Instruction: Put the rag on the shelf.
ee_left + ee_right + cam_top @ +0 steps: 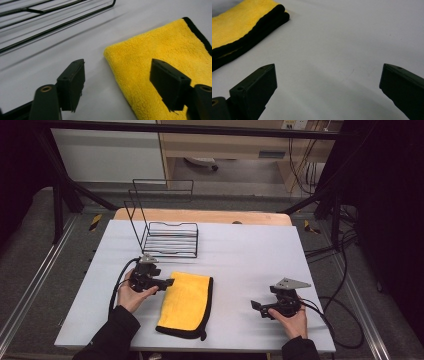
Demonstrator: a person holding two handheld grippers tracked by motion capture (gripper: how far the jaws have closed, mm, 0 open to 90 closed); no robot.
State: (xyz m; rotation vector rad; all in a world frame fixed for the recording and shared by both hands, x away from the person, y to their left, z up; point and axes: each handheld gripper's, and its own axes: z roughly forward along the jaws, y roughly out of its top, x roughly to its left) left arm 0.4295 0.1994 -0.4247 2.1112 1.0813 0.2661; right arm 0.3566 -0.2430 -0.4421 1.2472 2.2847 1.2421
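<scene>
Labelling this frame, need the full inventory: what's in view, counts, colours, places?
cloth: 1, yellow with black edge, folded, flat on the table near the front, left of centre
wire rack: 1, black, empty, back left of the table, behind the cloth
table: 1, white top, wooden edge at the back
left gripper: 1, black, jaws open, at the cloth's top left corner, nothing held
right gripper: 1, black, jaws open over bare table, right of the cloth
hands: 2, dark sleeves, coming in from the front edge
</scene>
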